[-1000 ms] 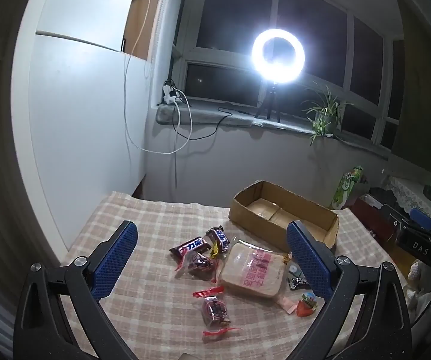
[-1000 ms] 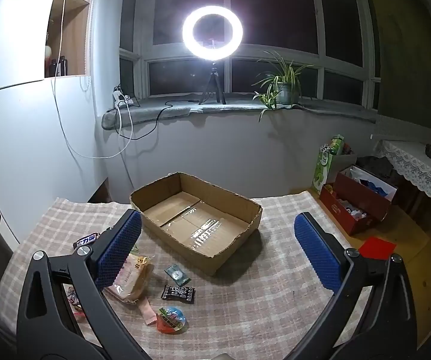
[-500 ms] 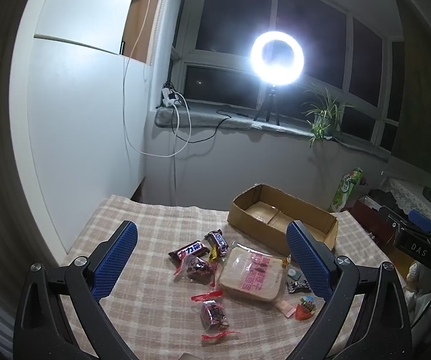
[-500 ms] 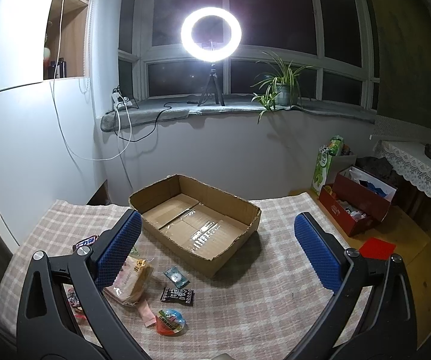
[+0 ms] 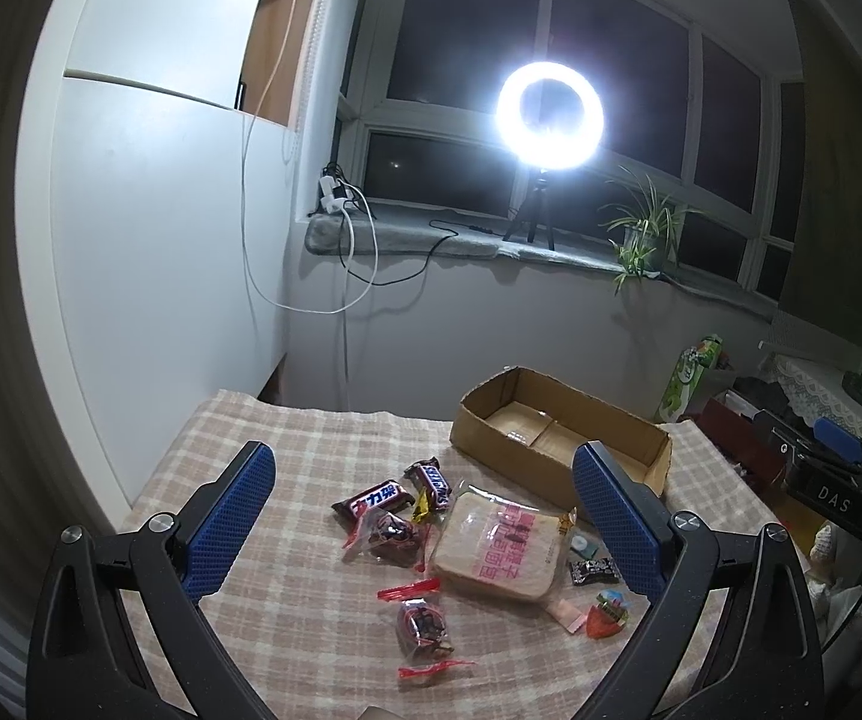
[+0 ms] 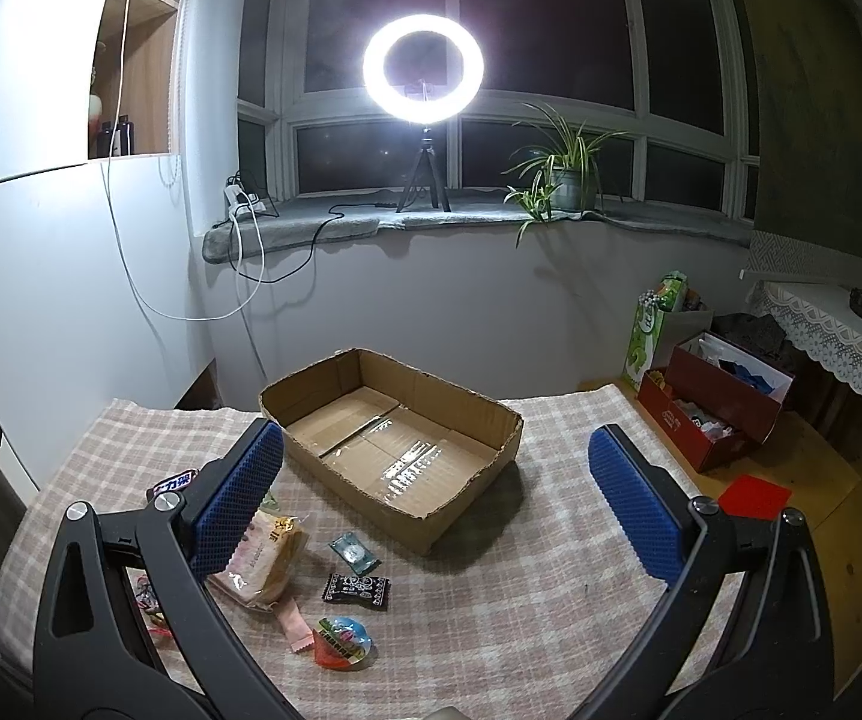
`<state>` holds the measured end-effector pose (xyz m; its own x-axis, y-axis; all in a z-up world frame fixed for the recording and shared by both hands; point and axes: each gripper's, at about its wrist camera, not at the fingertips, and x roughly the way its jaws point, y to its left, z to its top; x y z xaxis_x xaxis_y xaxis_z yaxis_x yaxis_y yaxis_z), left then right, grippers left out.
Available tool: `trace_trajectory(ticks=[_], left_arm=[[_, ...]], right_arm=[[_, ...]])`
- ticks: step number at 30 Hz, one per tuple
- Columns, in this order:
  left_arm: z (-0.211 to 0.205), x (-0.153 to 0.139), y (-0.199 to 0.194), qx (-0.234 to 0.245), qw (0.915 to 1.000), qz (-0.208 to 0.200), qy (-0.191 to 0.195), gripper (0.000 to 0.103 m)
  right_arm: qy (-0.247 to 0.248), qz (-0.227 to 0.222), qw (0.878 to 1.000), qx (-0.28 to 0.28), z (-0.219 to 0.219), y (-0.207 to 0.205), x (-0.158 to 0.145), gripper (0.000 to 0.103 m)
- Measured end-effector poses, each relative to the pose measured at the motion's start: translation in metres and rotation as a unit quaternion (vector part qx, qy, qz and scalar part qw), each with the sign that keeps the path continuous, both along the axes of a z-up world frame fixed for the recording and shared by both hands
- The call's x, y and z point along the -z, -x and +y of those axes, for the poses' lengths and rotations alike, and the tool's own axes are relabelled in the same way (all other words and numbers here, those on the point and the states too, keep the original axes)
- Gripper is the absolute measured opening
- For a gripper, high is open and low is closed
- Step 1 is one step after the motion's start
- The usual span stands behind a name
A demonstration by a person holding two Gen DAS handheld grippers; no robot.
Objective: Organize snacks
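Note:
An empty cardboard box (image 5: 557,426) (image 6: 395,444) sits on a checked tablecloth (image 5: 287,594) (image 6: 527,594). Snacks lie in front of it: a bagged bread slice (image 5: 500,543) (image 6: 263,552), two chocolate bars (image 5: 377,498) (image 5: 429,482), two red-sealed candy bags (image 5: 386,534) (image 5: 422,630), a dark wrapped candy (image 6: 356,589), a teal packet (image 6: 354,551) and a round jelly cup (image 6: 341,648). My left gripper (image 5: 425,525) is open and empty, held above the snacks. My right gripper (image 6: 437,510) is open and empty, above the box's near edge.
A ring light on a tripod (image 6: 423,69) and a potted plant (image 6: 563,174) stand on the window sill. A white cabinet (image 5: 149,252) is left of the table. A red box (image 6: 713,408) and a green carton (image 6: 650,330) sit on the floor to the right.
Both grippers have pulled back and risen a little, so the table and snacks look slightly farther. Both stay open. Nothing on the table moved.

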<state>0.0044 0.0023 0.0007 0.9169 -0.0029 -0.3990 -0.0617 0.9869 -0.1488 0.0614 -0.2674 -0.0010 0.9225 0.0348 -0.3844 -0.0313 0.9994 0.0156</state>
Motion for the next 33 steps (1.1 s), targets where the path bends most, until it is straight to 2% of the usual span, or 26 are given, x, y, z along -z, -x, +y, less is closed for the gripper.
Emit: trace_trajectory(ticks=[33], left_arm=[[-0.0051, 0.0033, 0.001, 0.004, 1.0, 0.004, 0.001, 0.099]], right_arm=[[0.0, 0.005, 1.0, -0.002, -0.0005, 0.0024, 0.0044, 0.103]])
